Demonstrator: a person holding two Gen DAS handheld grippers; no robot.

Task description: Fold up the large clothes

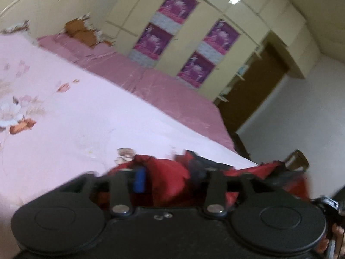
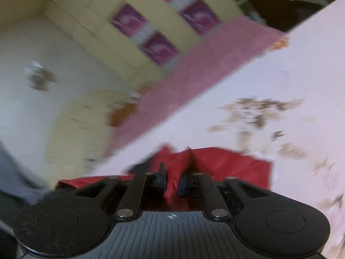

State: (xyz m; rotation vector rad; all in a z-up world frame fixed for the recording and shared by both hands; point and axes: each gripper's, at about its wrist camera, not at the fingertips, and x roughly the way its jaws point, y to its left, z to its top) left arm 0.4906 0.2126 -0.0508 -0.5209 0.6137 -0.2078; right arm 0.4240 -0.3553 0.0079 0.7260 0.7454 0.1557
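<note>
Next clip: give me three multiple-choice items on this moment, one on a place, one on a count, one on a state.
1. Where does the crumpled red garment lie?
A. On the pale pink floral bedsheet
B. On the floor
C. Hanging on the wardrobe

2. How many purple picture panels does the left wrist view show on the cream wardrobe?
A. Two
B. Four
C. Six

3. How do the left gripper's jaws stand?
A. Shut on nothing
B. Apart, red cloth between them
C. Out of view

Answers: 1 A, the red garment rests on the bedsheet. 2 B, four purple panels sit on the wardrobe. 3 B, the left gripper shows a clear gap.
</note>
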